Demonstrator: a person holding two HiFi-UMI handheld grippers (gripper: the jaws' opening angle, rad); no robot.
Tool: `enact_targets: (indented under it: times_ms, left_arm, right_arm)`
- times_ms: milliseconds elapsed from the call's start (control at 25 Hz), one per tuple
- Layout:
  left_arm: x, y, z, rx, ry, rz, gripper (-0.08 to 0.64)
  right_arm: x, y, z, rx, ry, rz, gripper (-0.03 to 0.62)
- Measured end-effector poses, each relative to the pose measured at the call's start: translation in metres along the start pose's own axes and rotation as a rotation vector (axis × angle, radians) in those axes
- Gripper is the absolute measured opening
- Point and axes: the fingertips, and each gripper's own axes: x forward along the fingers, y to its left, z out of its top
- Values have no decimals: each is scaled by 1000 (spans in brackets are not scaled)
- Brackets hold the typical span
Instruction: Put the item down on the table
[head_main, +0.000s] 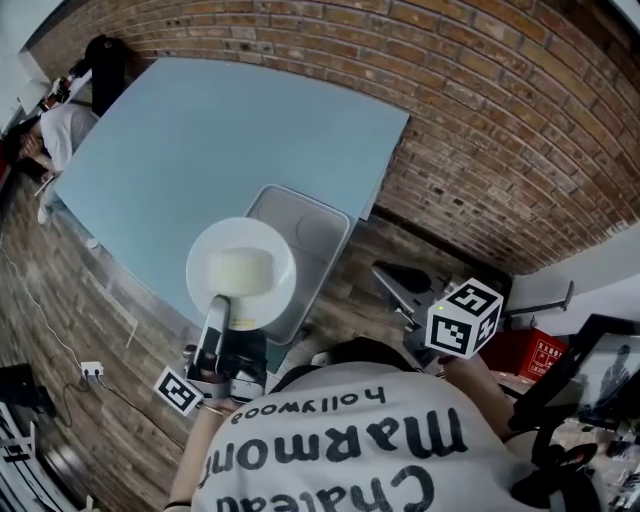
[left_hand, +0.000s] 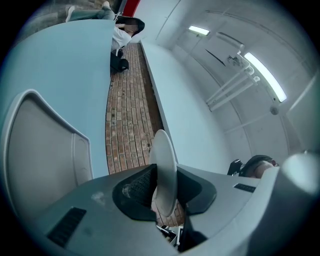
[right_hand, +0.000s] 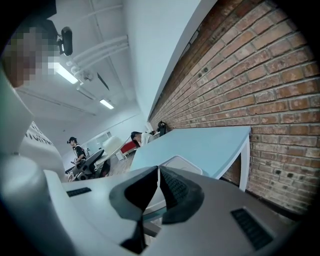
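Note:
A round white plate (head_main: 241, 273) hangs over the near left part of a grey tray (head_main: 318, 235) on the light blue table (head_main: 230, 140). My left gripper (head_main: 218, 305) is shut on the plate's near rim. In the left gripper view the plate (left_hand: 164, 172) stands edge-on between the jaws of the left gripper (left_hand: 162, 192), with the tray (left_hand: 40, 150) at the left. My right gripper (head_main: 385, 275) is held off the table's right edge, over the floor. In the right gripper view the right gripper (right_hand: 157, 172) is shut with nothing between its jaws, and the tray (right_hand: 182, 164) lies beyond them.
A brick wall (head_main: 480, 110) runs along the table's far and right sides. A person (head_main: 60, 125) sits at the table's far left end. Office chairs and another person (right_hand: 75, 150) are in the room behind. Wood-pattern floor (head_main: 90, 300) lies to the left.

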Motion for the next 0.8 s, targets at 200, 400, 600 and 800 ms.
enact_targets:
  times_ms: [200,400,600,800]
  left_arm:
    - [6,10,-5,5,-30,26,77]
    - [21,19,-14,21,-69,60,77]
    - [42,30,-26,21,-135,88,77]
    - [57,35,-38,50,-176,112,77]
  right_arm:
    - [9,-16,3,8,15,30,18]
    - [27,-37,12,0,69,94,18]
    - [37,-64,43,-35,95,157,18]
    - [40,-96,60,-18,108,191,18]
